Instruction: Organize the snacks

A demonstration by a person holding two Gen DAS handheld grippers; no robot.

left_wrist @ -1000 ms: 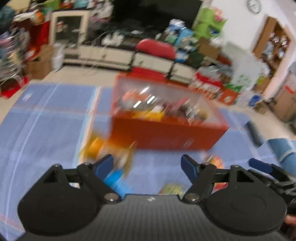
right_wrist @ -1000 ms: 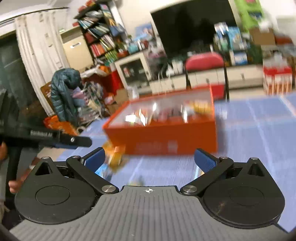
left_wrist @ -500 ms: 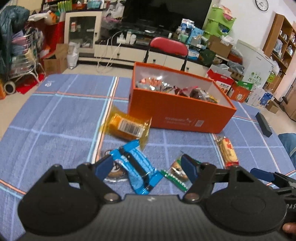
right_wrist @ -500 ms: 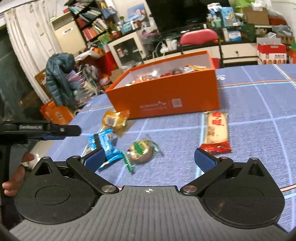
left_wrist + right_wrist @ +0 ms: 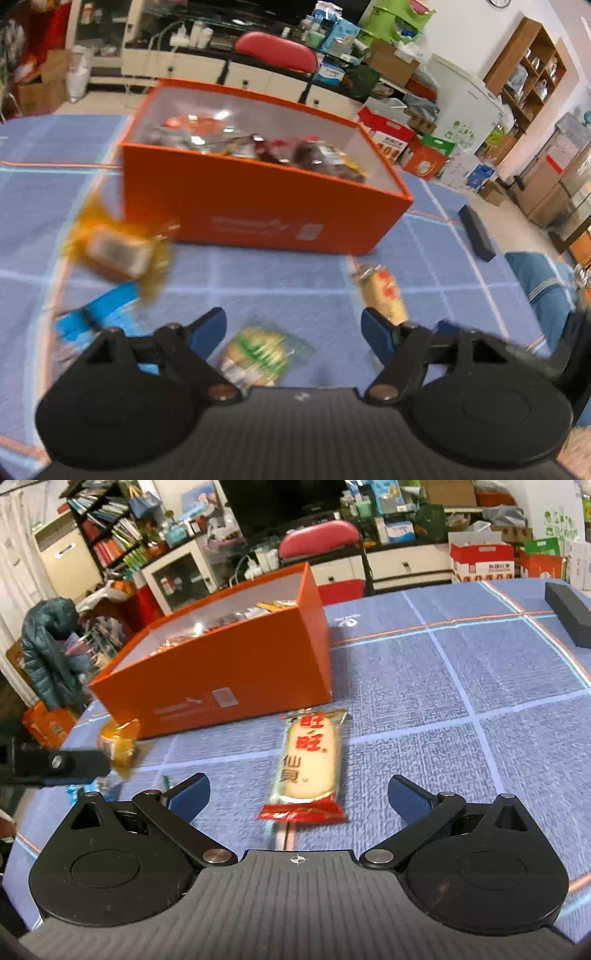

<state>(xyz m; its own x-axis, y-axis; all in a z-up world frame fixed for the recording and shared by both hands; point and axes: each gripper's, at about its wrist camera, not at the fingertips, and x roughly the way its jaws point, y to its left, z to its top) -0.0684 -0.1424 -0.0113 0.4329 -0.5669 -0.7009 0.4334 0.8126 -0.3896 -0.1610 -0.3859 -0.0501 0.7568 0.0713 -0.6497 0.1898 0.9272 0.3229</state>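
Note:
An orange box [image 5: 258,206] [image 5: 221,675] holding several wrapped snacks stands on the blue checked tablecloth. In front of it lie loose snacks: a yellow-orange packet [image 5: 118,251] [image 5: 120,744], a blue packet [image 5: 99,314], a green-and-clear round packet [image 5: 258,354] and a long rice-cracker packet with red ends [image 5: 384,291] [image 5: 308,764]. My left gripper [image 5: 293,328] is open above the green packet, which lies between and below its fingers. My right gripper [image 5: 299,794] is open with the near end of the rice-cracker packet between its fingers, pads apart from it.
A black flat bar [image 5: 476,232] [image 5: 569,613] lies on the cloth at the right. The left gripper's arm [image 5: 55,764] reaches in at the right wrist view's left edge. A red chair [image 5: 277,51], cabinets and cluttered shelves stand beyond the table.
Both grippers have dropped and come closer to the loose snacks. The left has shifted right from the blue packet to over the green one; the right now frames the rice-cracker packet.

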